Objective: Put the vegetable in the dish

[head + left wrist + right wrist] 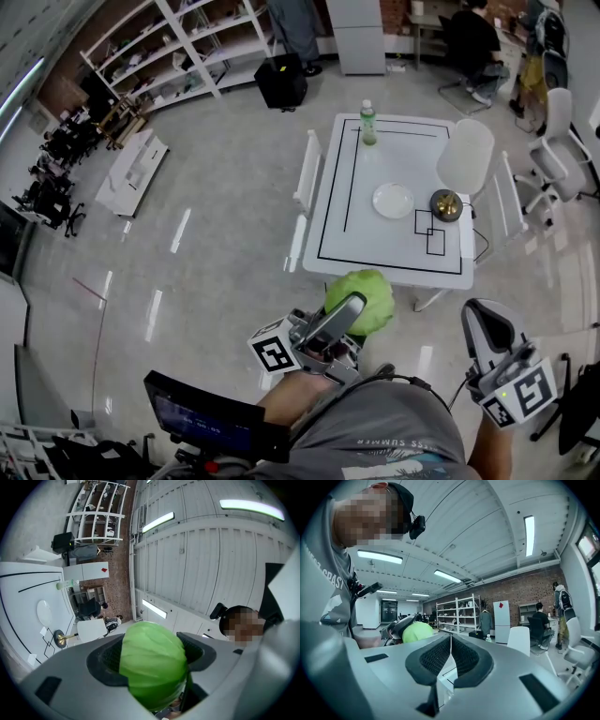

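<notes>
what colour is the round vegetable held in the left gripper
Bright green: the round leafy cabbage shows it all over, clearest in the left gripper view.

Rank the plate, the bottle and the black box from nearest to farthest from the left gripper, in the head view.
1. Plate, middle of the table, nearest the left gripper.
2. Bottle, at the table's far edge.
3. Black box, on the floor beyond the table.
</notes>
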The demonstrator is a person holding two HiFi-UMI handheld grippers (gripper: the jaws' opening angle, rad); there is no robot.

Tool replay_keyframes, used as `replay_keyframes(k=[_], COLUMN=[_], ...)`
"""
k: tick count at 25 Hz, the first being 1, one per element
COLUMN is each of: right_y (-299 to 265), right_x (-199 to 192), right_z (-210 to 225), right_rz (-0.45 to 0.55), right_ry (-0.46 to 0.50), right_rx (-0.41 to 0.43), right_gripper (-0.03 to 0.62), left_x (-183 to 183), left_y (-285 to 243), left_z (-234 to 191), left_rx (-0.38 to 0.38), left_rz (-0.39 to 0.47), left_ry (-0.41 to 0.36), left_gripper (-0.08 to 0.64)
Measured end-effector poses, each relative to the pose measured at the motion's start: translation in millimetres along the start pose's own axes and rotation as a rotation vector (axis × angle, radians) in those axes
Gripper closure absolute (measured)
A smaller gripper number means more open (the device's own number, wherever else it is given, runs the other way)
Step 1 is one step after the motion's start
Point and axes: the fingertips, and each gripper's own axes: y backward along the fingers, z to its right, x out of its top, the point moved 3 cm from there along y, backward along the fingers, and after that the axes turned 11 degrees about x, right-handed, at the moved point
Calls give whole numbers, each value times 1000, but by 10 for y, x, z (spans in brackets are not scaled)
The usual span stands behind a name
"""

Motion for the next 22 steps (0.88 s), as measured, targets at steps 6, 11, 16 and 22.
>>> replay_keyframes(k=[6,11,16,22], right_y=[-275,-541,-834,-1063], right_x=[89,126,161,96], right_z=[52,101,35,2], right_rz=[-2,4,1,-5], right_ry=[0,5,15,15], right_rx=[-22,-63,-93,-136], right_gripper=[583,583,583,583], left_x=[286,532,810,986], left_y=[-69,-111,-91,-40], left_z=[-145,-280,-418,-593], left_rx=[-2,-24,-44,-59], left_rz=[-17,-52,-76,-112], left_ry=[14,20,35,57], left_gripper=[238,238,238,238])
